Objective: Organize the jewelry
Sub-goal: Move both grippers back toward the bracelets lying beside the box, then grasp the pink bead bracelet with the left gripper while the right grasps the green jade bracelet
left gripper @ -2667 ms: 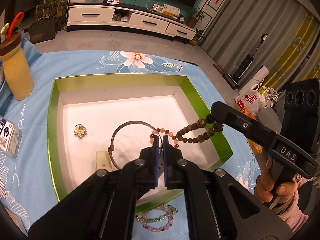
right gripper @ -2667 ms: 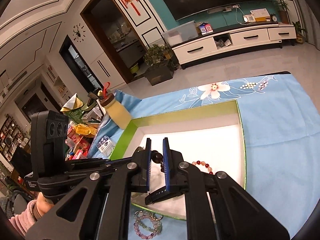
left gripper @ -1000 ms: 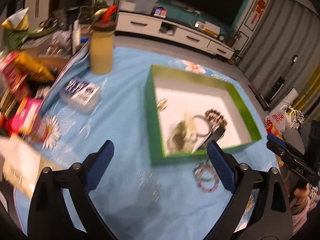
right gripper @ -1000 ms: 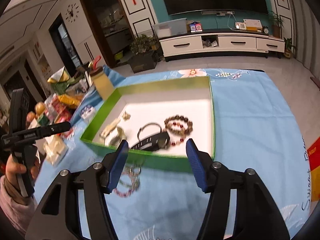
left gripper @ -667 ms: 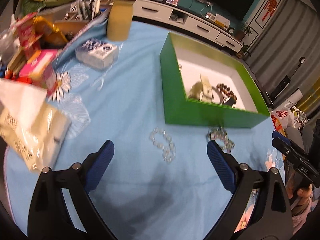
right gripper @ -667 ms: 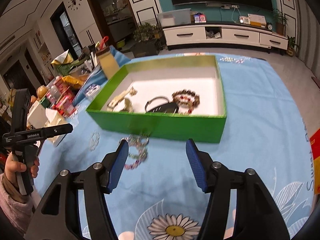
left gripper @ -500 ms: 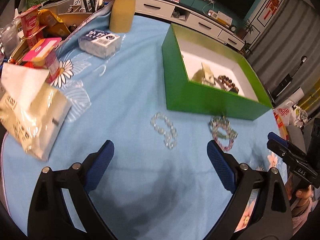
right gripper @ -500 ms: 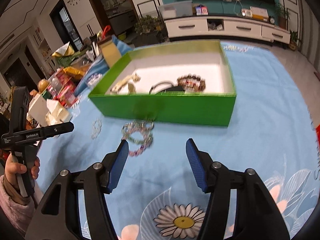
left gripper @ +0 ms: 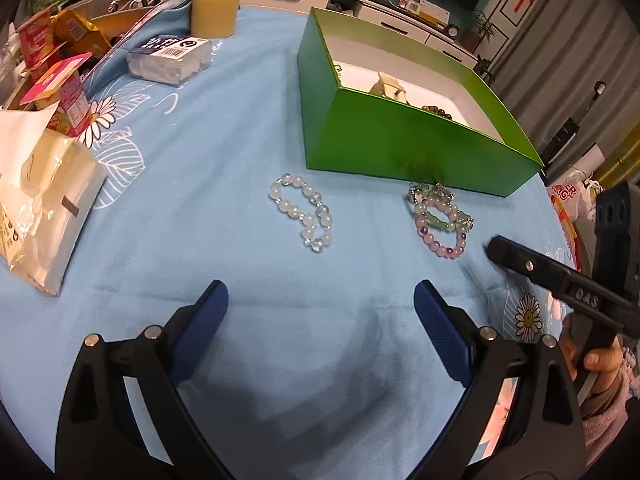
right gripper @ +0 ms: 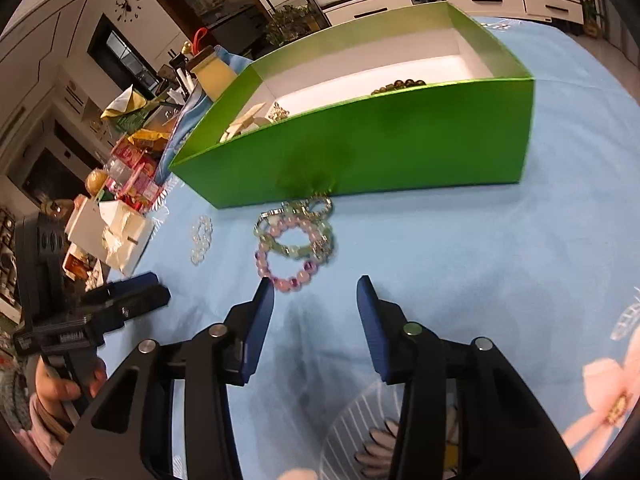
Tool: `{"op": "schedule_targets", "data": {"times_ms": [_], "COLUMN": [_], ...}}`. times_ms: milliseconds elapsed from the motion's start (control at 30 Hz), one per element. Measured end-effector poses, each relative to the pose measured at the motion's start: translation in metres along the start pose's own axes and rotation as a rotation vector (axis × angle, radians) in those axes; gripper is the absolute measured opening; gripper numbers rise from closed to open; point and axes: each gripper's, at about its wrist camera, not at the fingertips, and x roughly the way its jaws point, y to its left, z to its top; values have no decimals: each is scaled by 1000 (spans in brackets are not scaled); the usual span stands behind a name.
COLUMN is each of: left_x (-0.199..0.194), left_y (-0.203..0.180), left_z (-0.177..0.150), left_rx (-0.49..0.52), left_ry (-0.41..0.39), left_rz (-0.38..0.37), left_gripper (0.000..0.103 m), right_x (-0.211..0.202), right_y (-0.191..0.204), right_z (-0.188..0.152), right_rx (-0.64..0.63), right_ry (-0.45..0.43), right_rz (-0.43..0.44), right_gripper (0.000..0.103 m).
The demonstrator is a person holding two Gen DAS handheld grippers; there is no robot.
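A green box [left gripper: 400,140] with a white inside stands on the blue flowered cloth and holds a brown bead bracelet [left gripper: 436,111] and a cream piece [left gripper: 390,86]. In front of it lie a clear bead bracelet [left gripper: 302,210] and a tangle of pink and green bead bracelets [left gripper: 440,216]. My left gripper [left gripper: 320,308] is open and empty, low over the cloth before the clear bracelet. My right gripper [right gripper: 316,296] is open and empty, just short of the pink and green bracelets [right gripper: 296,240]; the clear one [right gripper: 201,238] lies to their left.
A yellow bottle [left gripper: 214,0], a clear plastic case [left gripper: 170,56], snack packs [left gripper: 60,92] and a white paper bag [left gripper: 36,200] crowd the left side. The right gripper's arm [left gripper: 560,284] reaches in at right in the left wrist view. A TV cabinet stands beyond.
Both grippers have opened and pulled back from the box, then dropped low over the cloth. The brown bead bracelet was let go in the box. The right gripper has closed in on the pink and green bracelets.
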Motion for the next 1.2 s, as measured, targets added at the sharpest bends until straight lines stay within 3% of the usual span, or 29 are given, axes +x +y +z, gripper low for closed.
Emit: {"op": "schedule_targets", "data": {"times_ms": [233, 333, 400, 433, 800, 1067, 1200], "left_x": [4, 6, 7, 8, 20, 39, 55], "left_y": [-5, -6, -7, -8, -36, -69, -79], "left_z": [2, 3, 4, 5, 11, 29, 38], "left_rx": [18, 22, 24, 25, 92, 178, 212], "left_ry": [7, 11, 14, 15, 32, 24, 41], "left_rz": [-12, -15, -20, -21, -59, -61, -36], "left_gripper": [95, 95, 95, 95, 95, 94, 83], "right_x": [20, 27, 28, 27, -38, -49, -58], "right_y": [-1, -2, -2, -1, 3, -22, -41], "right_z": [18, 21, 22, 22, 29, 22, 14], "right_rx": [45, 54, 51, 41, 31, 67, 118], "right_ry": [0, 5, 4, -7, -177, -175, -191], "right_rz": [16, 23, 27, 23, 122, 25, -5], "right_gripper": [39, 25, 8, 7, 6, 6, 6]}}
